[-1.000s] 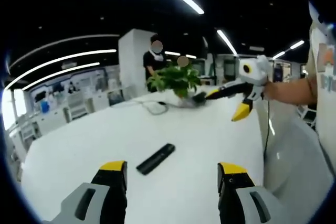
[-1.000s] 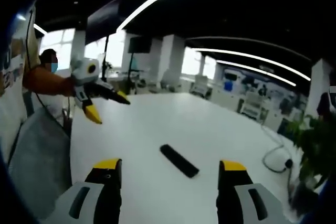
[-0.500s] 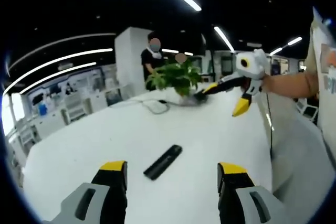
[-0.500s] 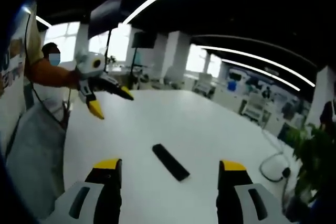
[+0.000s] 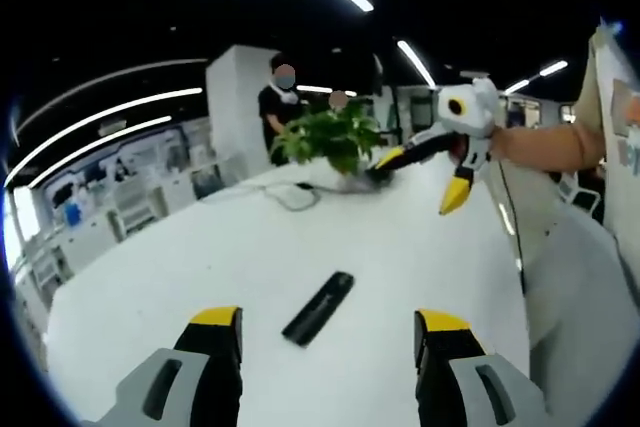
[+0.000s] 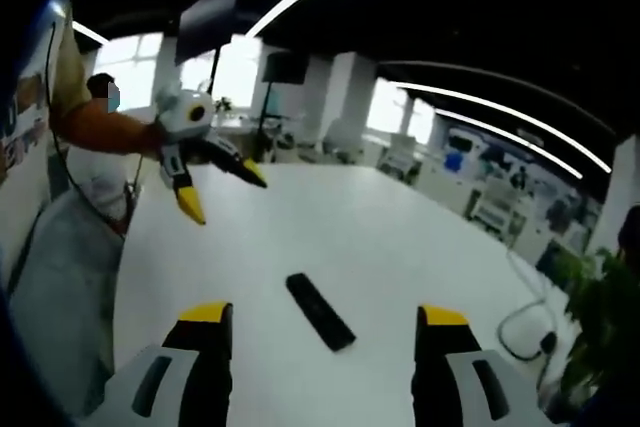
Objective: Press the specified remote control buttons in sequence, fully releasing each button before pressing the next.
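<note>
1. A slim black remote control (image 5: 319, 308) lies flat on a white desk (image 5: 150, 277), out in the open.
2. The left tool (image 5: 329, 347) hangs above it, jaws wide, holding nothing.
3. The right tool (image 6: 318, 345) likewise hovers, spread wide and empty.
4. The remote looks light, rigid and likely to slide; steady its long edges and press from above.
</note>
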The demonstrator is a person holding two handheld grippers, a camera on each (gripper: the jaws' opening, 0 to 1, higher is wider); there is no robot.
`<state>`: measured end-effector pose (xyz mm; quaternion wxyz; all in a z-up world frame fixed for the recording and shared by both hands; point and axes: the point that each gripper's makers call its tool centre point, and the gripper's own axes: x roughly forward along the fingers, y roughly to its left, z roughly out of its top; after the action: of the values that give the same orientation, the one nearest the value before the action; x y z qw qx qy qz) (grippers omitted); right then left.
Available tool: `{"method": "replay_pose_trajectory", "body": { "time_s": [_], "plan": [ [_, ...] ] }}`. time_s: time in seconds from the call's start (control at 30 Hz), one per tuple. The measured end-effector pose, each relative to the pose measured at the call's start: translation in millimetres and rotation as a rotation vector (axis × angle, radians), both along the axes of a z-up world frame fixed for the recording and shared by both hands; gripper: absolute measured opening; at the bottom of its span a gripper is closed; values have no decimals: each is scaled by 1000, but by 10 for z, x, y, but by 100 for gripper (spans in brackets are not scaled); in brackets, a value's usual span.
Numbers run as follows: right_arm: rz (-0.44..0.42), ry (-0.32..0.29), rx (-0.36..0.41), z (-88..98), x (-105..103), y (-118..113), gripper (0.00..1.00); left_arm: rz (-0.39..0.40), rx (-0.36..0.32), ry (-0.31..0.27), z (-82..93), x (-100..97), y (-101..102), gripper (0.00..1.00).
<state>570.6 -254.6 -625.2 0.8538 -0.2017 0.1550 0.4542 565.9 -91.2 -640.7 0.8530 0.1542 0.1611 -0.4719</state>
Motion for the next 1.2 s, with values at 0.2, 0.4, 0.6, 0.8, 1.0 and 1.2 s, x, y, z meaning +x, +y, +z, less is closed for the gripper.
{"method": "replay_pose_trajectory", "body": {
  "time_s": [0.2,0.4,0.6,0.8,1.0,1.2],
  "plan": [
    [21,-2,-12,1,94,30,73,-14,10,8,-21,104,-22,71],
    [45,9,-36,-43,202,55,73,-35,27,14,-66,186,-60,71],
    [78,21,-72,-112,255,77,73,-53,53,26,-130,272,-59,71],
    [107,36,-99,-176,313,98,72,-68,70,43,-185,352,-63,71],
    [142,63,-135,-272,350,121,70,-87,91,53,-254,413,-102,71],
    [164,72,-156,-317,404,156,69,-109,98,63,-292,489,-156,71]
  ]
}}
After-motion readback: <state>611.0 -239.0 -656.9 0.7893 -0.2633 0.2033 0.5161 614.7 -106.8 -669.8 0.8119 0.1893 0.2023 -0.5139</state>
